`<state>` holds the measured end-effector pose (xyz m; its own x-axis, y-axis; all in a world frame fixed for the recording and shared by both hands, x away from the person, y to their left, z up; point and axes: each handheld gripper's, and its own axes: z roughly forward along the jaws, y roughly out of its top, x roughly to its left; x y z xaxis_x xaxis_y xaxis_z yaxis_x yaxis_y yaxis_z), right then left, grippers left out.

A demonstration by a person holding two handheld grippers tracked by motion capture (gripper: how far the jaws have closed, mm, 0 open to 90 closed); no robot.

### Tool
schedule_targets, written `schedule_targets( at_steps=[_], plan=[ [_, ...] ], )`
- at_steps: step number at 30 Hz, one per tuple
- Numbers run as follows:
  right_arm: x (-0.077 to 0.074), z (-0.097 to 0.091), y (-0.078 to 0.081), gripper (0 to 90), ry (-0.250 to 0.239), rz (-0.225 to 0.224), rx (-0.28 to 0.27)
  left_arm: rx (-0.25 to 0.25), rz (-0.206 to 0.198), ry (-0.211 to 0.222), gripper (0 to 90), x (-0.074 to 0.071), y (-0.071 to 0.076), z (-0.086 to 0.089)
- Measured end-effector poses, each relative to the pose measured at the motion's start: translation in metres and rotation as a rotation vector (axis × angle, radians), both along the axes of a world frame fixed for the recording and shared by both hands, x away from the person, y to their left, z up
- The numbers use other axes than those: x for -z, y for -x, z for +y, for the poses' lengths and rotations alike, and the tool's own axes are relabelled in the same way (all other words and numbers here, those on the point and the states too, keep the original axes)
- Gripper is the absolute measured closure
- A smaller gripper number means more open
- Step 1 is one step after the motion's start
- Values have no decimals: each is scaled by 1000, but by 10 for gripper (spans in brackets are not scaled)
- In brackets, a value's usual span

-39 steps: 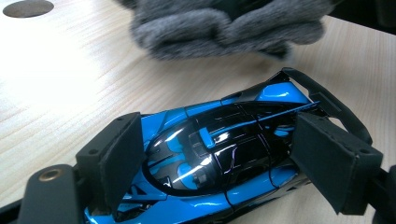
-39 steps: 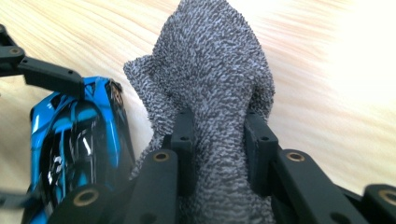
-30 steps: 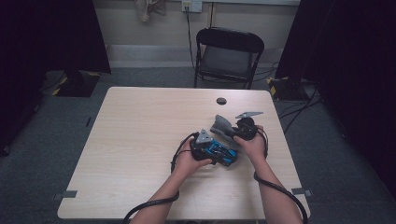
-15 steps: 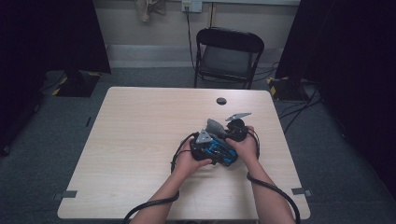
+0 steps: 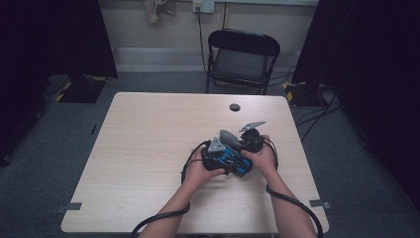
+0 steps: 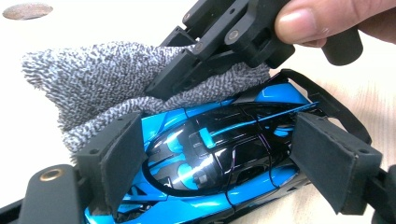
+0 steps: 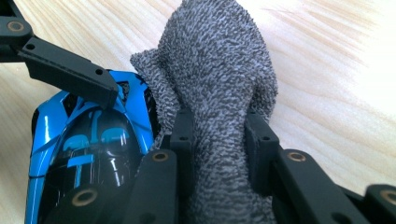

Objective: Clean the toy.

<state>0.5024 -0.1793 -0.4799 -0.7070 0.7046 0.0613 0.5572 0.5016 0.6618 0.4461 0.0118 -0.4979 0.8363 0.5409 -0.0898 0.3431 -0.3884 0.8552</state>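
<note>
Two grippers work together on a blue toy car with a grey cloth.

The left gripper (image 6: pixel 219 168) has its two padded jaws pressed on the sides of the blue and black toy sports car (image 6: pixel 219 158), which lies lengthwise between them, just above the wooden table (image 5: pixel 148 148). Just beyond the car, the right gripper (image 7: pixel 219 140) is clamped tightly on a bunched grey knitted cloth (image 7: pixel 219 84); the cloth touches the edge of the car's body next to the jaws. Farther from both tools, a small dark round disc (image 5: pixel 235 107) lies on the table, and behind the table stands a black folding chair (image 5: pixel 242 54).
</note>
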Motion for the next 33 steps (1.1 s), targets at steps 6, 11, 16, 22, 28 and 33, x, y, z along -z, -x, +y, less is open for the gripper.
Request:
schedule_targets(
  at_steps=[6, 11, 16, 22, 28, 33],
  plan=[
    [0, -6, 3, 698, -7, 9, 1, 0, -1, 1, 179, 0, 0, 1],
    [0, -12, 5, 698, -14, 16, 1, 0, -1, 2, 182, 0, 0, 1],
    [0, -18, 8, 698, -17, 19, -4, -1, -1, 2, 182, 0, 0, 1],
    [0, -26, 12, 697, -21, 26, 4, -2, -1, 2, 182, 0, 0, 1],
    [0, -32, 17, 697, -26, 29, 12, -1, 0, 2, 182, 0, 0, 1],
    [0, -40, 23, 697, -30, 32, 19, 2, -1, 2, 184, 0, 0, 1]
  ],
)
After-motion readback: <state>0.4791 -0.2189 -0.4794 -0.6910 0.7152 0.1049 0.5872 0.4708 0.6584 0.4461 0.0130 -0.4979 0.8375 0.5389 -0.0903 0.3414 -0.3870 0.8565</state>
